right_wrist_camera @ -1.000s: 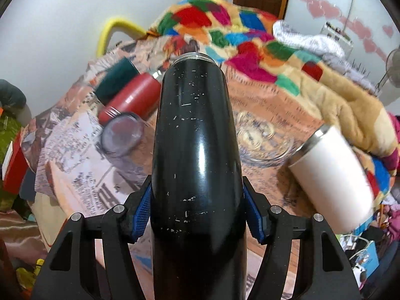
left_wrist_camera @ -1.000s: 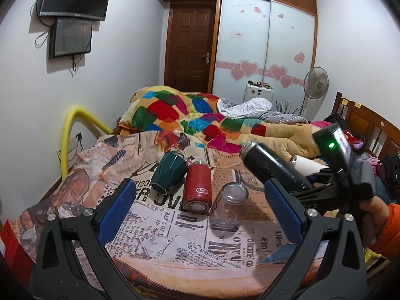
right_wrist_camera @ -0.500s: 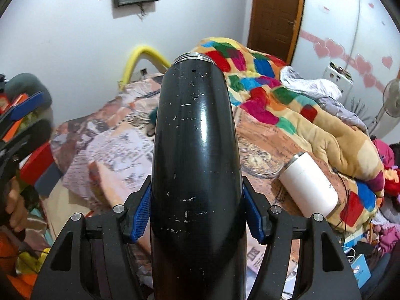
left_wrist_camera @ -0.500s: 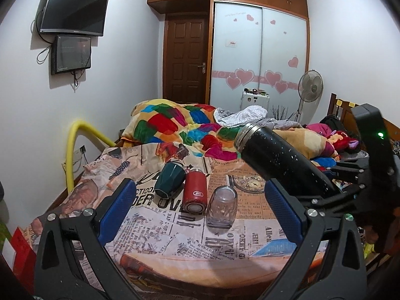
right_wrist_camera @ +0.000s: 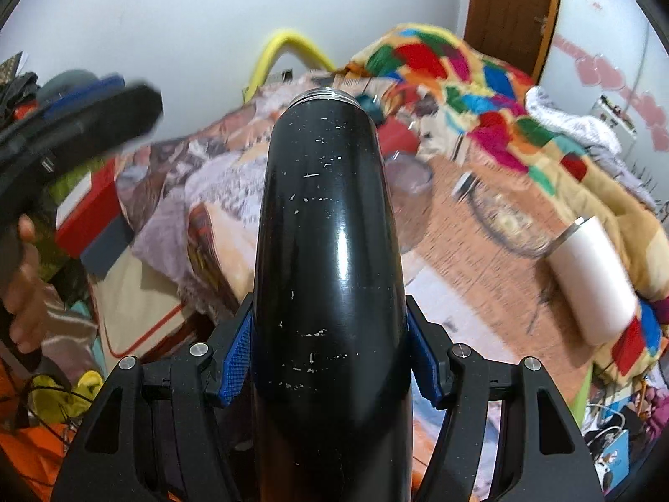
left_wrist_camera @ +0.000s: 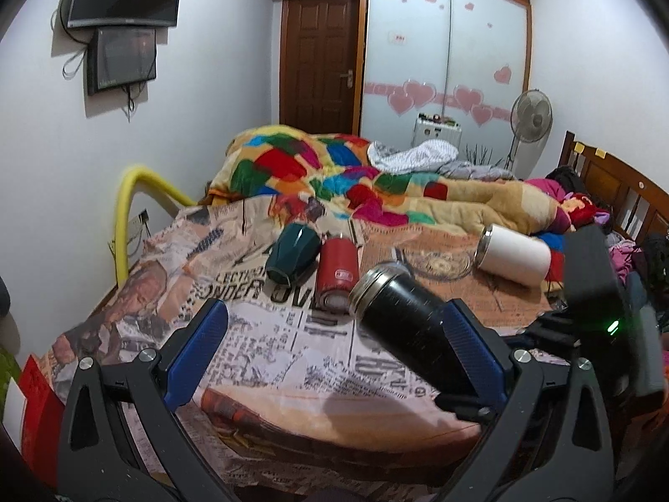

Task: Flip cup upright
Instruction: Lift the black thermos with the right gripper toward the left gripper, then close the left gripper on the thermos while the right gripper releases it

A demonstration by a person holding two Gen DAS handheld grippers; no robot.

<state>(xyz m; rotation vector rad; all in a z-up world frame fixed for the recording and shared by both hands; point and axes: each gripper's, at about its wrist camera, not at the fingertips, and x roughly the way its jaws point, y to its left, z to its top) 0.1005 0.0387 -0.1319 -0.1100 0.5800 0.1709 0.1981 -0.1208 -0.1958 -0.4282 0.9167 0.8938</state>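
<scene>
Clearly the right hand-held gripper (right_wrist_camera: pixel 330 370) clamps a black steel flask (right_wrist_camera: pixel 330 251) near its base, held tilted above the newspaper-print bedsheet (left_wrist_camera: pixel 267 334); the left hand-held gripper (left_wrist_camera: pixel 334 351) gapes wide, grasping nothing.

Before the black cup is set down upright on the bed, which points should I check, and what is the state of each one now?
1. Right gripper jaws closed on both sides of the black cup: ok.
2. Black cup upright: not ok, tilted, held above the bed.
3. Left gripper open and holding nothing: ok.
4. Bare newspaper cloth in front to set it on: ok.
5. Red cup, green cup and white cup upright: not ok, lying on their sides.
6. Cup empty: cannot tell.
</scene>
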